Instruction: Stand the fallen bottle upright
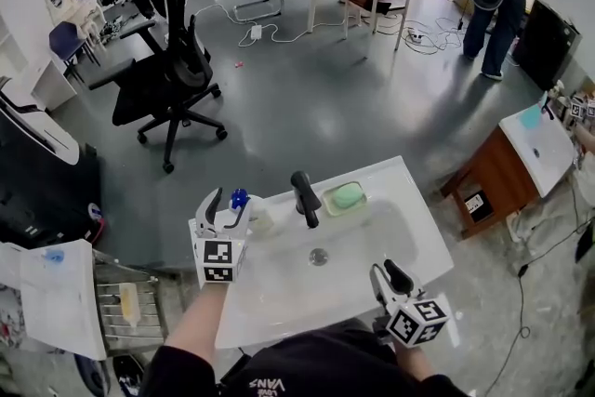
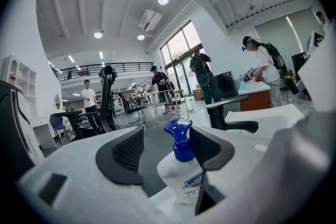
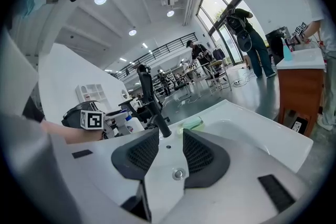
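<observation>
In the head view the bottle (image 1: pixel 258 218) stands upright on the back left corner of the sink (image 1: pixel 418 209), at the tips of the left gripper (image 1: pixel 231 205); the left gripper view shows its fingers (image 2: pixel 123 152) spread either side of the blue-pumped bottle without pinching it; the right gripper view shows the right gripper (image 3: pixel 169 136) with fingers spread and empty above the sink.

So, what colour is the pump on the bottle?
Blue. The pump of the bottle shows best in the left gripper view.

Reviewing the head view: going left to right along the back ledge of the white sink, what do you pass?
In order: blue-capped bottle → black faucet → green soap.
</observation>
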`<action>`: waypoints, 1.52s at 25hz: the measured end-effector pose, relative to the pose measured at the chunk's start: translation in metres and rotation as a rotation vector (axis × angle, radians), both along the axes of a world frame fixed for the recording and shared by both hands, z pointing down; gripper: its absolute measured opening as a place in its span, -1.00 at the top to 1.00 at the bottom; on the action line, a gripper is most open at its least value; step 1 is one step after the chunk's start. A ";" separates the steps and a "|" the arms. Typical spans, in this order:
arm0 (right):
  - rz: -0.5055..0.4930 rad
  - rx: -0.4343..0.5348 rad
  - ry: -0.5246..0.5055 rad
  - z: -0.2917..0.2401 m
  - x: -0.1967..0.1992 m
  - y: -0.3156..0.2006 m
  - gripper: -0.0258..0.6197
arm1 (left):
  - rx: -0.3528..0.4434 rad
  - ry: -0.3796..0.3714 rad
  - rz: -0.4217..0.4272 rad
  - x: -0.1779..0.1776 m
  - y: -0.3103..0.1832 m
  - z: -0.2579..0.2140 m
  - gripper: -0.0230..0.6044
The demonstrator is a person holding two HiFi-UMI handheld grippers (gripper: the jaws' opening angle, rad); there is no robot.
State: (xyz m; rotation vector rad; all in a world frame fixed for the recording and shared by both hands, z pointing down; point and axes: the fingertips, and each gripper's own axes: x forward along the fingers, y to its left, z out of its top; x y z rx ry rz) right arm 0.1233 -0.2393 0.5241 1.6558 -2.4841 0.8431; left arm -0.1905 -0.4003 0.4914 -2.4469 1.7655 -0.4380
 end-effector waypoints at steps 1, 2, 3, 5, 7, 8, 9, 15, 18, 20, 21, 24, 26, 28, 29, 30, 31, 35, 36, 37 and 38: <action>0.004 0.001 0.000 -0.001 0.001 0.001 0.51 | -0.001 -0.005 0.000 0.000 0.000 0.000 0.07; 0.009 0.002 0.000 -0.001 0.001 0.003 0.52 | -0.003 -0.010 -0.001 0.000 0.001 0.000 0.07; 0.012 0.003 0.000 -0.001 0.002 0.004 0.51 | -0.005 -0.014 -0.001 0.000 0.001 0.000 0.06; 0.019 0.004 0.000 0.000 0.003 0.006 0.51 | -0.006 -0.013 -0.001 -0.001 0.001 0.002 0.07; 0.024 0.004 0.001 0.000 0.004 0.009 0.51 | -0.007 -0.006 -0.003 -0.001 0.002 0.002 0.06; 0.026 0.003 0.001 -0.001 0.005 0.011 0.52 | -0.007 -0.007 -0.004 -0.001 0.002 0.001 0.06; 0.029 0.003 0.001 -0.001 0.005 0.012 0.51 | -0.007 -0.014 -0.005 -0.001 0.003 0.001 0.06; 0.033 0.006 -0.005 0.000 0.007 0.016 0.51 | -0.003 -0.062 -0.004 0.001 0.005 0.003 0.06; 0.031 0.005 -0.007 0.001 0.006 0.018 0.51 | -0.001 -0.044 -0.008 0.000 0.008 0.000 0.06; 0.031 0.006 -0.007 0.000 0.005 0.019 0.51 | 0.013 -0.022 -0.006 0.000 0.010 -0.005 0.06; 0.032 0.007 -0.008 0.000 0.005 0.019 0.51 | 0.020 -0.005 -0.003 0.001 0.012 -0.008 0.06; 0.028 0.010 -0.008 0.000 0.003 0.022 0.51 | 0.043 0.030 0.001 0.003 0.021 -0.018 0.06; 0.021 0.010 -0.010 -0.002 -0.001 0.025 0.52 | 0.058 0.055 0.007 0.003 0.029 -0.024 0.06; 0.012 0.013 -0.010 -0.003 -0.006 0.027 0.51 | 0.064 0.086 0.018 0.002 0.037 -0.030 0.06; 0.008 0.015 -0.009 -0.004 -0.009 0.027 0.51 | 0.066 0.102 0.026 0.002 0.041 -0.033 0.06; 0.004 0.018 -0.009 -0.005 -0.012 0.027 0.52 | 0.069 0.117 0.037 0.002 0.046 -0.035 0.06; -0.001 0.020 -0.009 -0.005 -0.016 0.028 0.52 | 0.072 0.129 0.047 0.002 0.051 -0.038 0.06; -0.019 0.035 -0.003 -0.010 -0.030 0.037 0.53 | 0.077 0.164 0.082 -0.001 0.076 -0.049 0.08; -0.024 0.041 0.000 -0.012 -0.033 0.039 0.54 | 0.079 0.173 0.087 -0.002 0.083 -0.051 0.10; -0.030 0.048 0.004 -0.015 -0.037 0.042 0.54 | 0.082 0.182 0.092 -0.003 0.091 -0.053 0.15; -0.036 0.056 0.008 -0.017 -0.040 0.044 0.54 | 0.086 0.188 0.095 -0.004 0.099 -0.055 0.24</action>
